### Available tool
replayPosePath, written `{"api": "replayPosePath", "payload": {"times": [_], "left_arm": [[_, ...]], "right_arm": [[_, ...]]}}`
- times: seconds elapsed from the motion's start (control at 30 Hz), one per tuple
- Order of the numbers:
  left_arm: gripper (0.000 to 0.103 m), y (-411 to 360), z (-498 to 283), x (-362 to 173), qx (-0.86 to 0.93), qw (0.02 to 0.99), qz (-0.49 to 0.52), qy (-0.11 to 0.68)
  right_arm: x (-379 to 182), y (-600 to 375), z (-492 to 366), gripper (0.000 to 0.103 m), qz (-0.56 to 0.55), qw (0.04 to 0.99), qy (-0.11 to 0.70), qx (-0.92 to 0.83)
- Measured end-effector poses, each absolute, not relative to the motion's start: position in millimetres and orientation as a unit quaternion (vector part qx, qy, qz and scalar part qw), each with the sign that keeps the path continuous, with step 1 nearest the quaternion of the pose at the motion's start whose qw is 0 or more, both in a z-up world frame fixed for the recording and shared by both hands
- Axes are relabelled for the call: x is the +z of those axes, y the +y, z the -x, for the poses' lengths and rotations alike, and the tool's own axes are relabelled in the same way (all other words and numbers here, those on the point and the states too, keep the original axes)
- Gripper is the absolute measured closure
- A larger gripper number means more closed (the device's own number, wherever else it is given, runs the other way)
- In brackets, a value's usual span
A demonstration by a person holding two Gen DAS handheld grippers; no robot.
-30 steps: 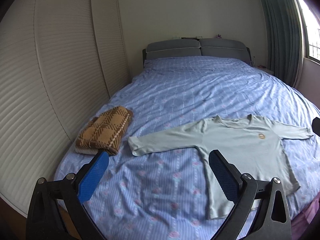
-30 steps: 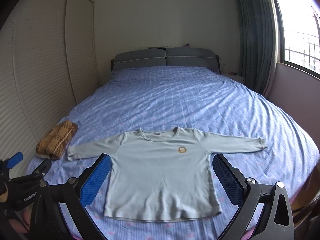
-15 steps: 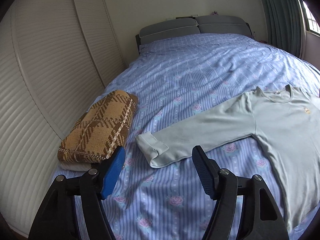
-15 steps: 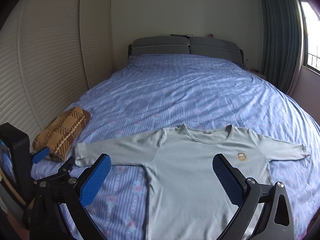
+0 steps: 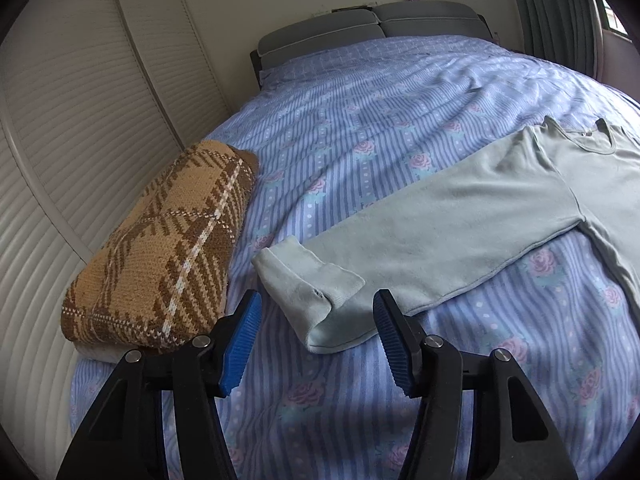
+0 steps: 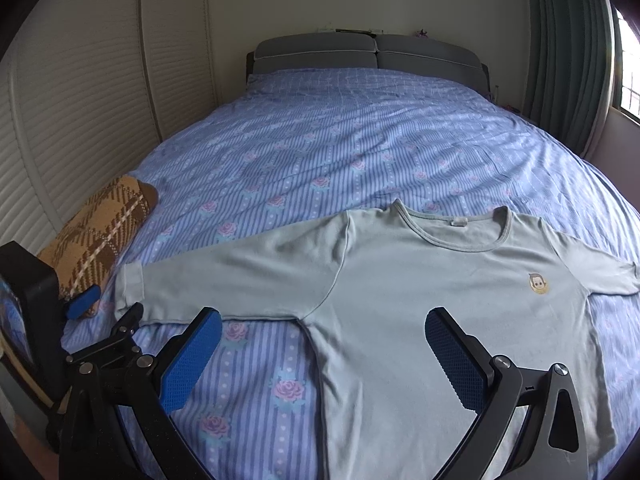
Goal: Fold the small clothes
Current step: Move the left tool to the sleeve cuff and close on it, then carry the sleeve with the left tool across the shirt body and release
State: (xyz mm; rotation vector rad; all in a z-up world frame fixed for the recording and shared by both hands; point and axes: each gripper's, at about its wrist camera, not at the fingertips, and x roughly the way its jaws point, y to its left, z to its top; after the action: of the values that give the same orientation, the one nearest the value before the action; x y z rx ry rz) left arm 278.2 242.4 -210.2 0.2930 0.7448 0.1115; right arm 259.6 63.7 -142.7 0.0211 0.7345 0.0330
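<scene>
A pale green long-sleeved shirt lies flat, front up, on the blue flowered bedspread. Its left sleeve stretches toward me, with the turned-back cuff at its end. My left gripper is open, its blue pads on either side of the cuff end, just short of it. My right gripper is open above the shirt's left armpit and side. The left gripper also shows at the left edge of the right wrist view.
A folded brown and tan plaid knit sits on a white piece near the bed's left edge, next to the cuff. White louvred wardrobe doors run along the left. A grey headboard stands at the far end, curtains at right.
My left gripper has moved down and forward to the sleeve cuff and its jaws have narrowed. My right gripper has moved closer over the shirt's left side.
</scene>
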Motion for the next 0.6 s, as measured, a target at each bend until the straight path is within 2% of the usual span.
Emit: {"api": "replayPosePath", "payload": {"times": [0.13,0.2,0.23,0.4,0.47,0.6], "left_arm": [[0.051,245,-283,-220,0.048,0.914,-0.141,0.377],[0.056,248,-284,-219,0.049,0.916,-0.131,0.376],[0.066,251,-285,-218,0.049,0.916,-0.124,0.378],[0.087,265,-289,-216,0.052,0.915,-0.075,0.393],[0.091,269,-287,-210,0.054,0.918,-0.061,0.388],[0.093,267,-277,-191,0.055,0.927,-0.036,0.370]], "right_arm": [[-149,64,-263,0.000,-0.013,0.930,0.368,0.015],[-151,64,-263,0.000,-0.011,0.929,0.369,0.015],[-151,65,-263,0.000,-0.010,0.929,0.371,0.015],[-147,61,-257,0.000,-0.017,0.933,0.360,0.014],[-141,60,-254,0.000,-0.013,0.936,0.350,0.012],[-137,52,-250,0.000,-0.008,0.937,0.349,0.007]]}}
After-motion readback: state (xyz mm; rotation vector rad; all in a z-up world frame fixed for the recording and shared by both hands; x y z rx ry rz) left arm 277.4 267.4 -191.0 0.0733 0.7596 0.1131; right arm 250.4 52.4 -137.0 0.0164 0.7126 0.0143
